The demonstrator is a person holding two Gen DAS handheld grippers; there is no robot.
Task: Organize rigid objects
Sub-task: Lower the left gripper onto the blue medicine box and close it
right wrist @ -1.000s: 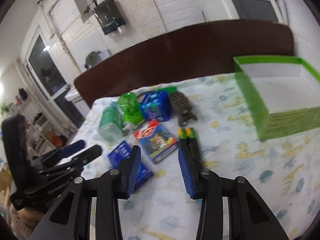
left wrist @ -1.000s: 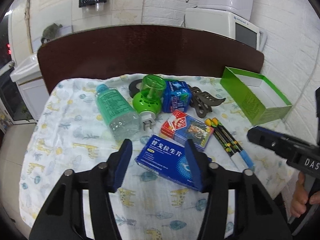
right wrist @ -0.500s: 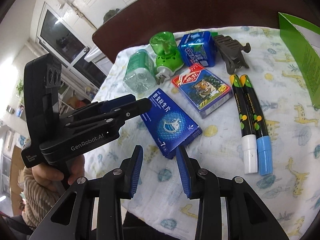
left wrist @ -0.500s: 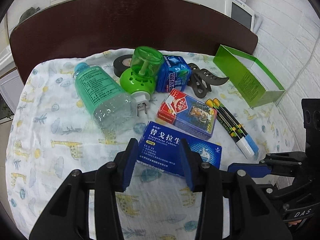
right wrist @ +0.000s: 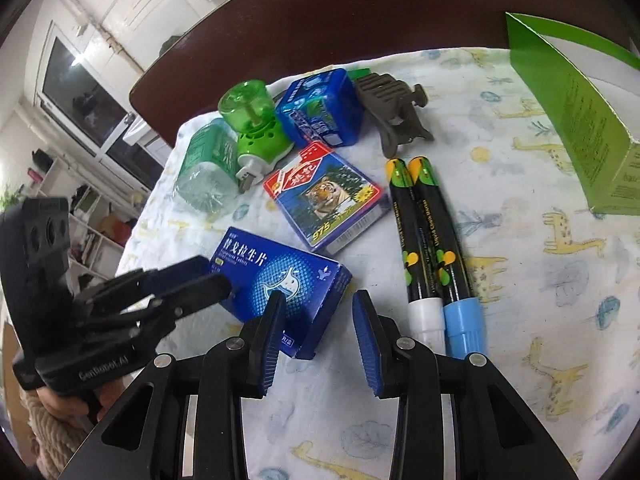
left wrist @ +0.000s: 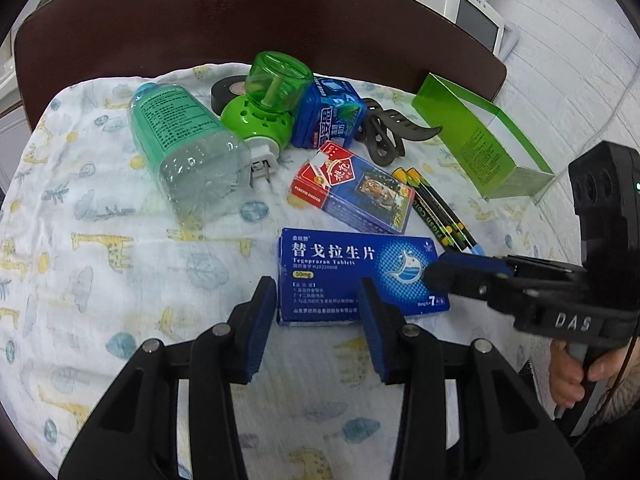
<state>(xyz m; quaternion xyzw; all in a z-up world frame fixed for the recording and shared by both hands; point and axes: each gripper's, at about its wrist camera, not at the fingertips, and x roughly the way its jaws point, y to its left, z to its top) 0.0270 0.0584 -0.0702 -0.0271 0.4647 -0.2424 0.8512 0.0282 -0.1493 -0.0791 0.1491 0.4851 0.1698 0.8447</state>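
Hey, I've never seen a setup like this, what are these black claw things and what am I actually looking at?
These are two hand-held claws, each with a fisheye camera looking along its fingers. One picture is from the left claw, the other from the right claw. Both hang open over a blue tablet box on a giraffe-print cloth; nothing is held. Also there: a bottle, green plug-in device, card pack, two markers, hair clip and green box.

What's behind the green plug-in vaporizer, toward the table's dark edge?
A black tape roll lies behind the green vaporizer, partly hidden by it. Whether they touch cannot be seen; the right wrist view hides the roll.
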